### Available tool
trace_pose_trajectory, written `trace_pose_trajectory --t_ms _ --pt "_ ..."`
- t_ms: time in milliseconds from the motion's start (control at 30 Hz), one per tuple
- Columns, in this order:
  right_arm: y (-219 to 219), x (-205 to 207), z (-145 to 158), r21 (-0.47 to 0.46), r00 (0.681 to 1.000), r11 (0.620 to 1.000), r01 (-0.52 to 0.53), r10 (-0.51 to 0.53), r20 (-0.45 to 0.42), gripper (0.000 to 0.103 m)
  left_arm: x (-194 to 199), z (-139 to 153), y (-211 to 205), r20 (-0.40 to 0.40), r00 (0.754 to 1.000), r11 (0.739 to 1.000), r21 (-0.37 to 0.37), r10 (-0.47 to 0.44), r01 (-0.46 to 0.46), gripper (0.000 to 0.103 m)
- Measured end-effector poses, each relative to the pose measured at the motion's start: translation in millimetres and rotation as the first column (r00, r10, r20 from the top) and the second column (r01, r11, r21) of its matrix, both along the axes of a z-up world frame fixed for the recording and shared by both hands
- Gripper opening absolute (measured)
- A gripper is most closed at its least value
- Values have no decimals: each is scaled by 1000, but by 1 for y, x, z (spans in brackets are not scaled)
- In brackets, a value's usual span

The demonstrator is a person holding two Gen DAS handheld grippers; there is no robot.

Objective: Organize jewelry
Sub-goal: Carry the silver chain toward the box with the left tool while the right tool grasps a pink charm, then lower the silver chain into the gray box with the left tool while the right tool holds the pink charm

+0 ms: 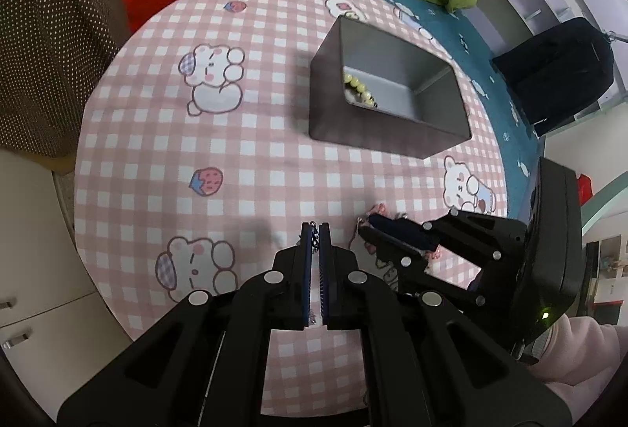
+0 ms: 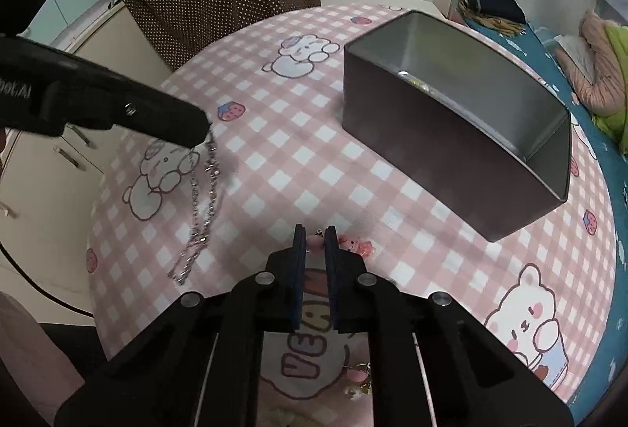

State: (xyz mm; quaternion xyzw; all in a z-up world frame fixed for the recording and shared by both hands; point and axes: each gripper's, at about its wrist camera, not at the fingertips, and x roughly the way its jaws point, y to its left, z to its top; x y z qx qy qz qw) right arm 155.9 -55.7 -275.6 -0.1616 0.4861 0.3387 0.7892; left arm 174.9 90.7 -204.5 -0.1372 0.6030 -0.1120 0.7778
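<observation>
Right wrist view: "VEGAN"-like lettering on the pink checked surface (image 2: 274, 168) sits half hidden behind right tongs (image 2: 315, 235) pinching a pink charm (image 2: 314, 243); left tongs (image 1: 316, 230) clamp a dangling silver chain (image 2: 204, 199) near the grey box (image 2: 451, 152).

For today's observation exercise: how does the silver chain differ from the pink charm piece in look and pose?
1. The silver chain is plain metal links; the pink charm piece is made of small pink figures.
2. The chain dangles from the left gripper, above the table; the charm piece lies on it, pinched by the right gripper.

Both are outside the grey box.
</observation>
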Motion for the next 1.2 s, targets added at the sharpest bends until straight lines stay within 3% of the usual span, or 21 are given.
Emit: trace_pose_trajectory --t_ms 367,467,700,867,1000,1200 --pt "-15 1 45 66 993 996 55 -62 101 8 12 34 -16 100 994 999 -14 -39 40 3" --pt "-21 2 63 90 986 993 75 -87 141 4 17 49 -19 123 992 998 -59 -28 36 3" --pt "-33 6 85 109 969 988 114 -134 206 3 26 82 -39 223 972 994 -70 -70 88 3" --pt "-40 11 59 67 982 987 144 -151 115 17 28 82 -44 221 972 993 -63 -85 101 3" --pt "-31 7 32 23 993 995 96 -98 68 27 25 75 -41 198 977 995 -52 -78 90 3" --pt "-14 9 0 -28 998 998 55 -55 16 28 18 58 -32 140 988 997 -41 -57 63 3"
